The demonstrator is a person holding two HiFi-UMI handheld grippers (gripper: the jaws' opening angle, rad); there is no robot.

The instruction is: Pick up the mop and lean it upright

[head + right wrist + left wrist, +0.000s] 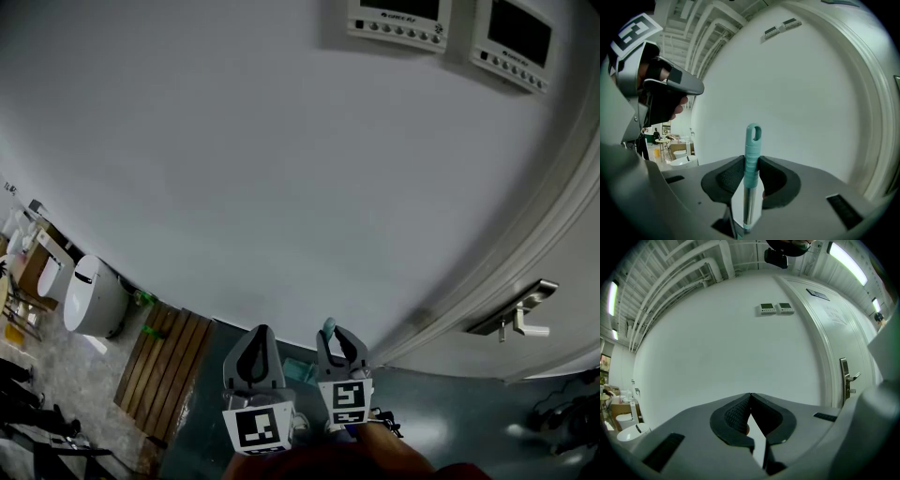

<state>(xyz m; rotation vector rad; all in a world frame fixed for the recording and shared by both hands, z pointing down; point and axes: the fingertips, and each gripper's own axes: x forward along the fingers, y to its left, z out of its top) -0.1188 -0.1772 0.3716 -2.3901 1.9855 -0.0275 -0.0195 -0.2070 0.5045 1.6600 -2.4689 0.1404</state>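
Observation:
The mop shows only as its handle: a teal grip with a hanging hole (753,140) above a shiny metal shaft (747,201). It stands upright between the jaws of my right gripper (751,160), which is shut on it, pads pressed on the teal grip. In the head view the teal tip (329,325) pokes up above the right gripper (339,349), close to the white wall. My left gripper (750,395) is shut with its tips meeting and nothing between them; it sits just left of the right one (254,356). The mop head is hidden.
A white wall (281,169) fills the view ahead, with two control panels (398,21) high up. A door with a metal lever handle (520,314) is at the right. At the left stand a white toilet (94,298) and a wooden slat mat (169,370).

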